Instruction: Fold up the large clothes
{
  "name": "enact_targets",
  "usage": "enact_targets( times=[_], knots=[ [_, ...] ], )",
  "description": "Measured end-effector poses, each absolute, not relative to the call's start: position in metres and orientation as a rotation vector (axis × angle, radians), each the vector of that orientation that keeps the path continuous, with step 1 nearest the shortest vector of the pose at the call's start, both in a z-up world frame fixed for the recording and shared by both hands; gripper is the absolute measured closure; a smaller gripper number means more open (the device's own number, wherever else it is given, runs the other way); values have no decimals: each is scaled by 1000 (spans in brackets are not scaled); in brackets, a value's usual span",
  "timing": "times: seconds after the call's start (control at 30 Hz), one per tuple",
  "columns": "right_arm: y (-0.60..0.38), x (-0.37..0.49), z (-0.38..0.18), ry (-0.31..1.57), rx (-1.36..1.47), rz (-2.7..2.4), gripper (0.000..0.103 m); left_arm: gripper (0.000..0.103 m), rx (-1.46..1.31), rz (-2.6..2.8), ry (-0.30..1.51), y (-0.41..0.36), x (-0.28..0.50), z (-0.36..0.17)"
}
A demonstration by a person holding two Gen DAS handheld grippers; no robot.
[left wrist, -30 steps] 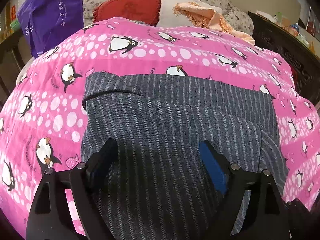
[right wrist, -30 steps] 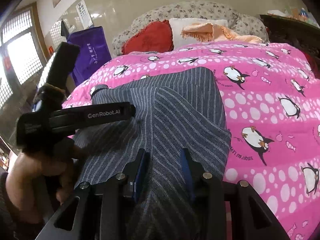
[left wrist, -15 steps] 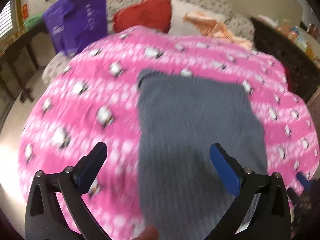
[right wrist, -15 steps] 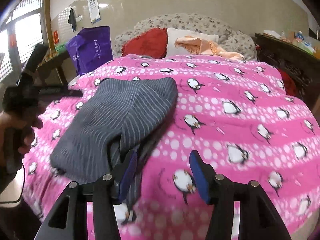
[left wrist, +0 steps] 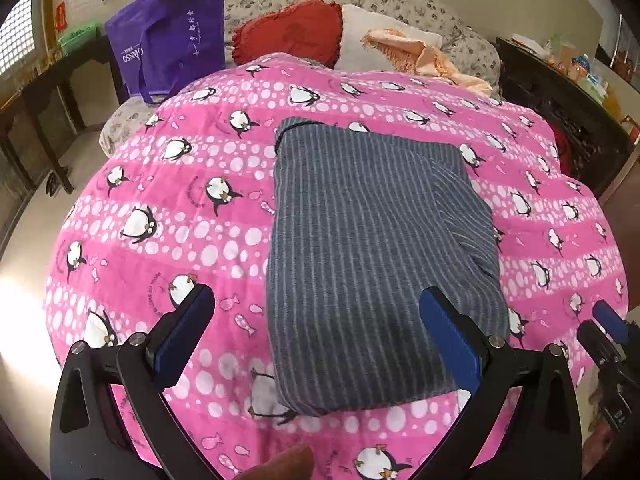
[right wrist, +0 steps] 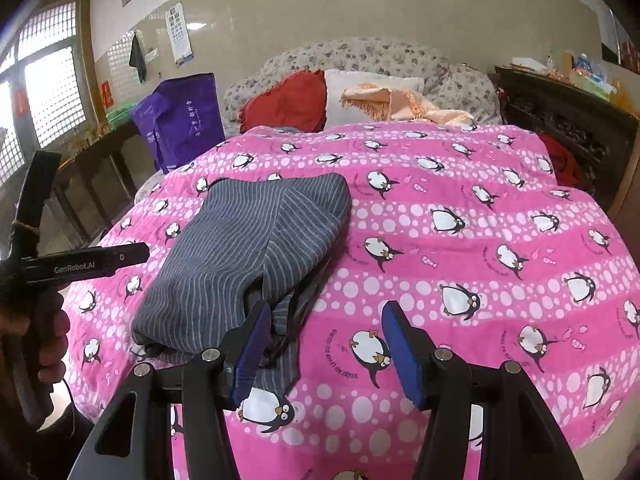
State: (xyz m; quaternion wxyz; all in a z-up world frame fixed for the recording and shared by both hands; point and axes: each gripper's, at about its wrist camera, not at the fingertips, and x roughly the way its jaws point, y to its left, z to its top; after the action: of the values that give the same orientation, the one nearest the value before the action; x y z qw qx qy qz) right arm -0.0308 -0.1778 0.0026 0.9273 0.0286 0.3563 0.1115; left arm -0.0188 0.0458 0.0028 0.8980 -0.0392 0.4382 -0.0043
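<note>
The grey striped garment (left wrist: 372,264) lies folded into a thick rectangle on the pink penguin blanket (left wrist: 168,216), loose layers apparently bunching at its near right corner. The left gripper (left wrist: 320,340) hovers above the garment's near edge, jaws spread wide and empty. The right gripper (right wrist: 324,344) hangs just right of the garment, also spread.

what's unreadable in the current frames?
- Kind of garment: the striped grey clothing is folded into a bundle in both views; its own layers hide the shape.
- Right tongs: cut off by the left view's right edge.
- Items on the dark cabinet: too small, right view.
</note>
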Motion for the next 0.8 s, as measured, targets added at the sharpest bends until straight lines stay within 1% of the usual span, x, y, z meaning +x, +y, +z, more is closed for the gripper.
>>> enact_targets(
  times=[0.17,0.8],
  knots=[
    [-178,-33,2,728,58,231,48,1,-77,-3,950,39,-19,-2],
    [-176,-39,-3,724,65,250,48,1,-55,-10,966,32,-25,-9]
  ],
)
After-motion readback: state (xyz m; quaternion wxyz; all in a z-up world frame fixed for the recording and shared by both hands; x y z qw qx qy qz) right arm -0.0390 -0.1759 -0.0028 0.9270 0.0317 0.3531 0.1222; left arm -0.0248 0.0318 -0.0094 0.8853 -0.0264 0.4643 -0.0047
